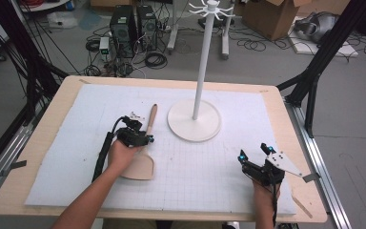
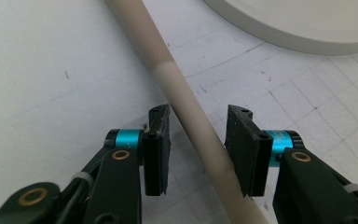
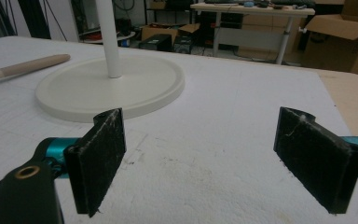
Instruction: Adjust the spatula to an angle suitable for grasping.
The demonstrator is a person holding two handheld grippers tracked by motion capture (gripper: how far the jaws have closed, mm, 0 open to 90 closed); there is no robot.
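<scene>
A wooden spatula (image 1: 142,166) lies flat on the white gridded mat (image 1: 209,162), blade toward me and handle pointing away. My left gripper (image 1: 145,140) is down over the handle. In the left gripper view the pale handle (image 2: 168,74) runs diagonally between the jaws of the left gripper (image 2: 198,112), which is open; the right jaw is close against the handle and a gap shows at the left jaw. My right gripper (image 1: 253,151) rests open near the mat's front right. In its own view the right gripper (image 3: 200,119) has nothing between its jaws.
A white stand with a round base (image 1: 194,131), a tall pole (image 1: 202,62) and hooks on top stands at the mat's middle back, just right of the spatula handle tip. Its base (image 2: 298,23) (image 3: 112,88) lies close ahead of both grippers. The wooden table rim (image 1: 310,162) frames the mat.
</scene>
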